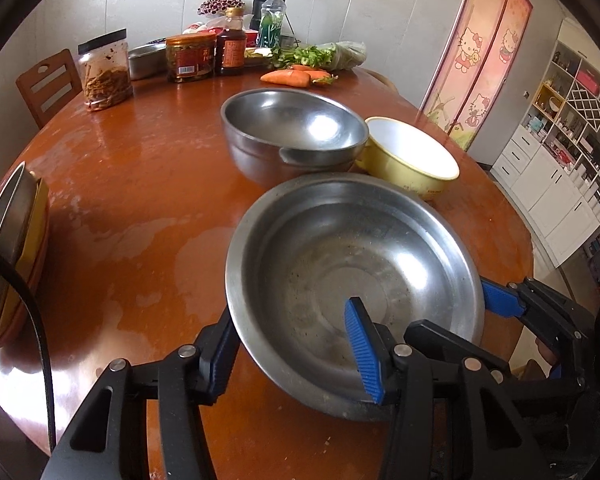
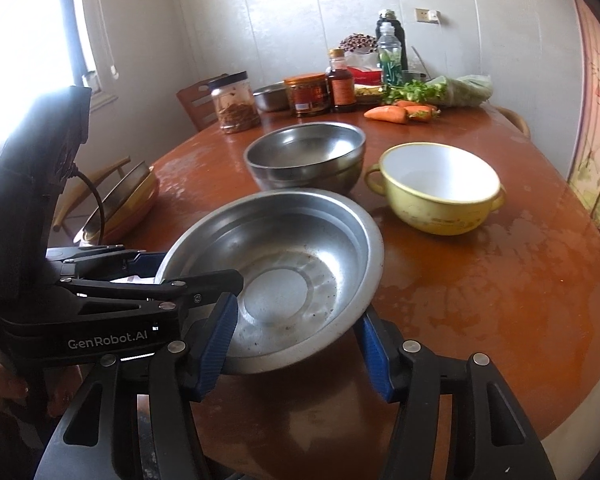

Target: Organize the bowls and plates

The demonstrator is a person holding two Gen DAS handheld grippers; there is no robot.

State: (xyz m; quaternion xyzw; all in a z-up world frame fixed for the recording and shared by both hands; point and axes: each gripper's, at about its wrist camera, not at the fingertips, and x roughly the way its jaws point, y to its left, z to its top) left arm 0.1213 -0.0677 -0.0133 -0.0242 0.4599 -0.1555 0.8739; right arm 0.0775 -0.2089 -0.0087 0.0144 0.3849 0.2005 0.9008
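Both tongs, left tongs (image 1: pixel 296 354) and right tongs (image 2: pixel 296 350), clamped on the near rim of the steel basin (image 2: pixel 284 276), raised over the bench (image 2: pixel 500 300) near edge. Best kept level, equal grip either side, then lowered squarely into the stacked steel bowls (image 2: pixel 306 156) mid-bench, clear of the yellow bowl (image 2: pixel 440 192).

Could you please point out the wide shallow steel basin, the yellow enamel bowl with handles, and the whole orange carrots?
Wide shallow steel basin (image 1: pixel 340 276): left wrist view, inner floor.
Yellow enamel bowl with handles (image 2: pixel 440 176): right wrist view, white inside.
Whole orange carrots (image 2: pixel 386 113): right wrist view, the largest carrot's body.
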